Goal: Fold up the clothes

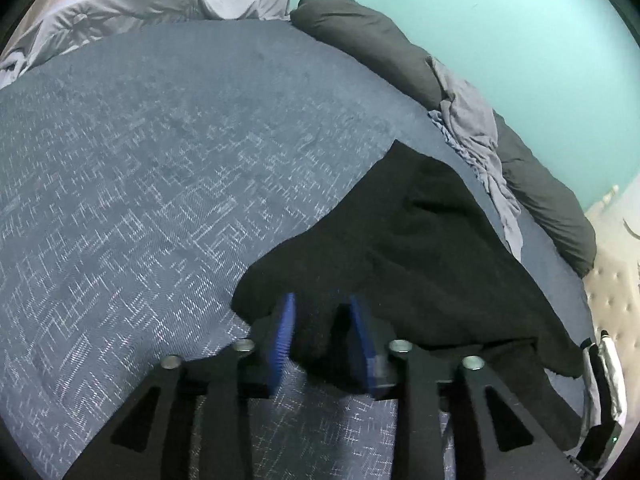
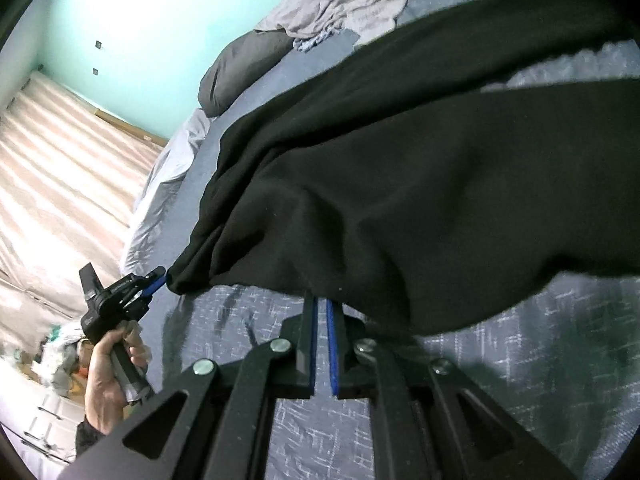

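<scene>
My left gripper [image 1: 322, 320] stands with its blue pads [image 1: 285, 332] apart; a fold of the black garment [image 1: 420, 248] hangs in the gap, and the pads do not press on it. From the right wrist camera that same gripper [image 2: 162, 276] sits at the garment's left corner, with the hand [image 2: 114, 364] wrapped around its handle. My right gripper [image 2: 321, 308] has its jaws nearly together, pinched on the near edge of the garment [image 2: 400, 184], which bunches just above the fingertips.

The garment spreads across the blue patterned bedspread [image 1: 140, 200], running from the near edge away toward the far right, partly lifted off the surface near the right gripper. Beyond it, along the far side of the bed, a dark grey pillow [image 1: 376, 48] lies with a crumpled light grey cloth [image 1: 472, 128] draped over it. A turquoise wall [image 1: 480, 12] stands behind them.
</scene>
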### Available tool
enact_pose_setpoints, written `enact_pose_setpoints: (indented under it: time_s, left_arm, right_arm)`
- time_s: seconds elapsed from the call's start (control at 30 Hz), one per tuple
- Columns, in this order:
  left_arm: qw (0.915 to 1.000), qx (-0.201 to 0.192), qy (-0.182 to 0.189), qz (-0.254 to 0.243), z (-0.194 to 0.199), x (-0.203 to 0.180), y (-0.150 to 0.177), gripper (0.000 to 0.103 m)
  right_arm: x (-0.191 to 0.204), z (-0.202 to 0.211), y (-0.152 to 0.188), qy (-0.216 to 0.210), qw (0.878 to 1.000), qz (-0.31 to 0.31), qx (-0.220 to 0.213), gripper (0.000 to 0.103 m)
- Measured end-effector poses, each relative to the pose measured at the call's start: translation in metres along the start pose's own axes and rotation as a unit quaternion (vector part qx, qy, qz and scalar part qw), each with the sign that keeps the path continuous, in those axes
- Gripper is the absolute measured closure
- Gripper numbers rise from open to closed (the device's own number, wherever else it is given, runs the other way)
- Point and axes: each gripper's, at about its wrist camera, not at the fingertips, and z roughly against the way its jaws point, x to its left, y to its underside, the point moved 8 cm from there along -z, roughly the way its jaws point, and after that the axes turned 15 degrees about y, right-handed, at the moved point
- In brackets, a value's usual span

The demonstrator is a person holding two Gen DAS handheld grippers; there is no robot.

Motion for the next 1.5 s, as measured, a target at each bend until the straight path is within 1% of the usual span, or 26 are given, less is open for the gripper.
enact_pose_setpoints:
  time_s: [0.07,0.13,0.17,0.2,0.23,0.4,0.47,0.57,0.63,0.73,0.8,0.9,0.93,0.97,1.07,1.13,1.2,1.33,1.37,1.43,1.47,1.5]
  left_arm:
    - [1.0000,0.001,-0.003,-0.003,0.000,0.000,0.001,0.062]
    - [1.0000,0.002,-0.003,-0.004,0.000,0.000,0.002,0.061]
    - [1.0000,0.002,-0.003,-0.004,0.000,0.000,0.002,0.059]
    - [1.0000,0.002,-0.005,-0.005,0.001,0.001,0.003,0.056]
    - [1.0000,0.001,-0.006,-0.005,0.001,0.001,0.003,0.054]
    - [0.9999,-0.003,-0.002,-0.011,0.003,0.000,-0.002,0.054]
    - [0.9999,-0.007,-0.002,-0.015,0.004,-0.002,-0.005,0.054]
    - [0.9996,-0.011,0.002,-0.025,0.003,-0.009,-0.011,0.054]
    - [0.9996,-0.007,0.011,-0.026,-0.002,-0.015,-0.015,0.053]
    - [0.9995,0.006,0.014,-0.027,-0.016,-0.020,-0.026,0.050]
    - [0.9988,0.016,0.007,-0.045,-0.028,-0.025,-0.040,0.049]
    - [0.9973,0.038,0.005,-0.062,-0.050,-0.031,-0.060,0.047]
    - [0.9966,0.048,0.007,-0.067,-0.059,-0.033,-0.068,0.043]
    - [0.9961,0.056,0.009,-0.068,-0.068,-0.033,-0.075,0.041]
    - [0.9944,0.080,0.010,-0.068,-0.094,-0.030,-0.084,0.041]
    - [0.9928,0.098,0.009,-0.068,-0.112,-0.027,-0.088,0.041]
    - [0.9909,0.116,0.009,-0.068,-0.130,-0.024,-0.092,0.041]
    - [0.9893,0.128,0.012,-0.070,-0.140,-0.020,-0.091,0.043]
    - [0.9889,0.130,0.013,-0.071,-0.141,-0.020,-0.090,0.045]
    - [0.9883,0.129,0.004,-0.081,-0.140,-0.021,-0.090,0.056]
    - [0.9878,0.129,0.001,-0.087,-0.139,-0.022,-0.090,0.058]
    - [0.9869,0.130,0.001,-0.095,-0.137,-0.025,-0.089,0.063]
  right_arm:
    - [0.000,0.003,-0.004,0.003,1.000,0.000,-0.006,0.093]
    - [-0.004,0.004,-0.006,0.000,1.000,-0.009,-0.004,0.077]
    - [-0.006,0.004,-0.006,-0.002,1.000,-0.015,-0.003,0.075]
    - [-0.006,0.004,-0.007,-0.004,1.000,-0.021,-0.003,0.075]
    - [-0.007,0.004,-0.008,-0.006,1.000,-0.024,-0.003,0.075]
    - [-0.003,0.006,-0.013,-0.010,1.000,-0.029,-0.003,0.075]
    - [0.003,0.008,-0.013,-0.011,0.999,-0.029,0.009,0.075]
    - [0.012,0.014,-0.012,0.003,1.000,-0.019,0.014,0.075]
    - [0.021,0.018,-0.012,0.007,1.000,-0.006,0.013,0.075]
    - [0.026,0.022,-0.016,0.006,1.000,0.001,0.018,0.075]
    - [0.026,0.029,-0.024,0.010,1.000,0.003,0.007,0.075]
    - [0.020,0.038,-0.044,0.028,0.999,0.015,-0.039,0.075]
    - [0.014,0.035,-0.048,0.036,0.998,0.014,-0.047,0.075]
    - [0.006,0.031,-0.052,0.044,0.998,0.011,-0.052,0.075]
    - [-0.015,0.018,-0.062,0.068,0.995,0.003,-0.069,0.075]
    - [-0.026,0.012,-0.066,0.071,0.995,-0.009,-0.072,0.075]
    - [-0.030,0.010,-0.068,0.070,0.995,-0.015,-0.073,0.075]
    - [-0.034,0.009,-0.074,0.068,0.994,-0.009,-0.080,0.075]
    - [-0.035,0.006,-0.075,0.068,0.995,-0.009,-0.078,0.075]
    - [-0.037,0.001,-0.075,0.067,0.995,-0.012,-0.072,0.075]
    - [-0.039,-0.002,-0.076,0.068,0.995,-0.015,-0.071,0.075]
    - [-0.041,-0.002,-0.076,0.069,0.995,-0.016,-0.069,0.075]
